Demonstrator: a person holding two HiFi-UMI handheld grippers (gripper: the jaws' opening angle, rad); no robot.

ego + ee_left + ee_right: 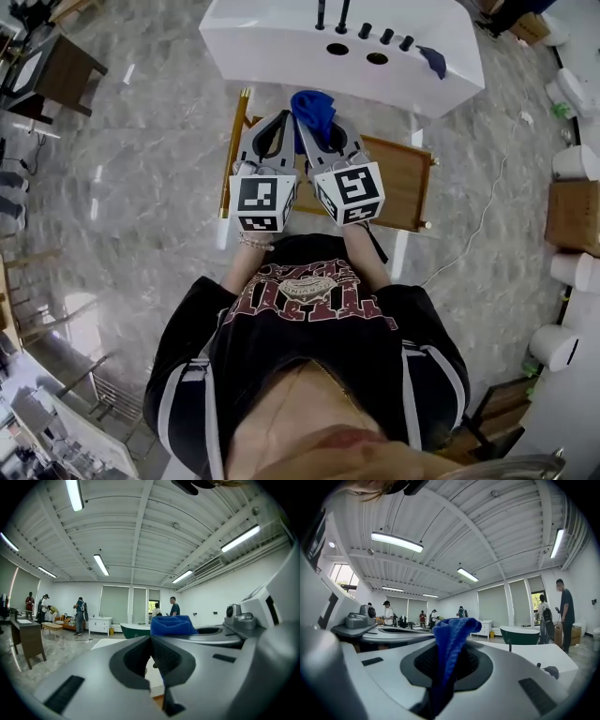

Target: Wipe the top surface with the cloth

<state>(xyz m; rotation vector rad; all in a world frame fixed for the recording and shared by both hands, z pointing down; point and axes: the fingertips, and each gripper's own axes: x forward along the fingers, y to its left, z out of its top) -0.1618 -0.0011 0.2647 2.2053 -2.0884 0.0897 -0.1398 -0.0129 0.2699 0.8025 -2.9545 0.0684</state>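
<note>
Black shirt [234,361], maroon print; white sleeve stripes [167,403]

I hold two tongs: left gripper [284,120], right gripper [317,131]. Two blue cloths: near cloth [314,105] at twelve o'clock, far cloth [433,60] at one. One white top [272,42].

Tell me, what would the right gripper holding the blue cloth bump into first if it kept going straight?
Most likely the white countertop, which lies straight ahead of the right gripper and its blue cloth. It seems aimed about level, though, so it might skim above the top; height is unclear.
</note>
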